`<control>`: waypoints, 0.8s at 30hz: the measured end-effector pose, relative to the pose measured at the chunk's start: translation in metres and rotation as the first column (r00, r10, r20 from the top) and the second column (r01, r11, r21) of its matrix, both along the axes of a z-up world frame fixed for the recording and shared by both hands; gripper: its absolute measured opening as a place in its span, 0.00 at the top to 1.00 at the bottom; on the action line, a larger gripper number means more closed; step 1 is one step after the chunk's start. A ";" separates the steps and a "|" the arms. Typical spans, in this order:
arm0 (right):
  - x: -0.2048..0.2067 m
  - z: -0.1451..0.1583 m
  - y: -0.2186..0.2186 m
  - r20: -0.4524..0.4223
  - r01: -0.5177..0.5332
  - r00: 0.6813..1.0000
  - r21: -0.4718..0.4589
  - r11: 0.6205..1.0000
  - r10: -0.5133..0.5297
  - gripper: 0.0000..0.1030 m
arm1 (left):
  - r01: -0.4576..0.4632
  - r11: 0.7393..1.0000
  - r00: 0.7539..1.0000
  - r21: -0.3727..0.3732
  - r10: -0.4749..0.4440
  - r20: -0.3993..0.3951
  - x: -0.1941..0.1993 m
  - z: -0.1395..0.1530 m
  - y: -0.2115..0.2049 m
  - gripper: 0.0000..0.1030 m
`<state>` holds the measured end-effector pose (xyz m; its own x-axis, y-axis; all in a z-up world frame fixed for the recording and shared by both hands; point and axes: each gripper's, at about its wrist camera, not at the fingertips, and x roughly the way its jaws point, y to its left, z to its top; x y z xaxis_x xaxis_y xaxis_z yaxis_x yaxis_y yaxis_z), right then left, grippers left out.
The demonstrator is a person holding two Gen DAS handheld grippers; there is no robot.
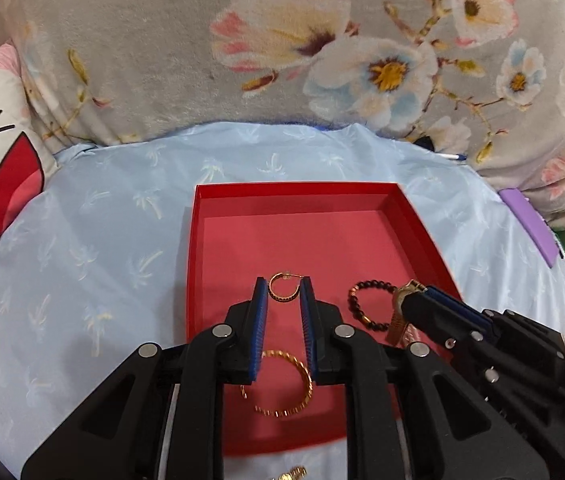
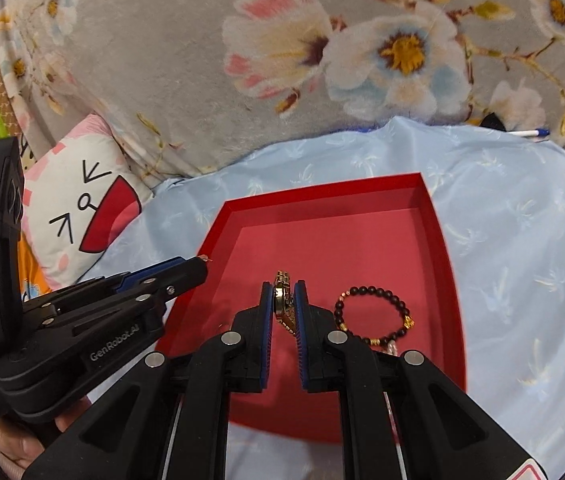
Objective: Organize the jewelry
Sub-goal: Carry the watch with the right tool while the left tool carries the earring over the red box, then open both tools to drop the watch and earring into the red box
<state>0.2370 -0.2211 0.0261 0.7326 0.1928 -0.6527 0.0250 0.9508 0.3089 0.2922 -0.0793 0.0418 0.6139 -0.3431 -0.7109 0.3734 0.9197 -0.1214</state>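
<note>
A red tray (image 1: 202,240) lies on a light blue cloth. In it are a small gold hoop earring (image 1: 281,291), a larger gold hoop (image 1: 287,384) and a dark beaded bracelet (image 1: 366,304). My left gripper (image 1: 283,292) hangs over the tray with its jaws slightly apart around the small hoop, not clamping it. My right gripper (image 2: 284,294) is shut on a gold watch (image 2: 283,300) and holds it over the tray (image 2: 448,280), left of the bracelet (image 2: 374,314). The right gripper (image 1: 414,294) with the watch (image 1: 400,312) also shows in the left wrist view.
A gold piece (image 1: 292,474) lies on the cloth (image 1: 82,280) just in front of the tray. A flowered grey blanket (image 1: 162,60) rises behind. A cartoon pillow (image 2: 78,200) is at the left, a purple object (image 1: 530,224) and a pen (image 2: 530,133) at the right.
</note>
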 end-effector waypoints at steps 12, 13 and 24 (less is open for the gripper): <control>0.036 -0.027 0.004 -0.020 -0.006 1.000 -0.035 0.999 0.005 0.89 | -0.046 0.999 0.999 0.026 0.047 -0.026 0.046 -0.036 -0.009 0.60; 0.035 -0.025 0.002 -0.009 0.001 1.000 -0.037 0.999 -0.001 0.88 | -0.058 0.998 0.998 0.026 0.058 -0.018 0.046 -0.036 -0.008 0.55; -0.030 0.011 -0.009 0.085 0.046 0.996 -0.055 0.997 -0.041 0.85 | -0.101 0.995 0.994 0.006 0.101 0.051 0.011 -0.007 0.019 0.40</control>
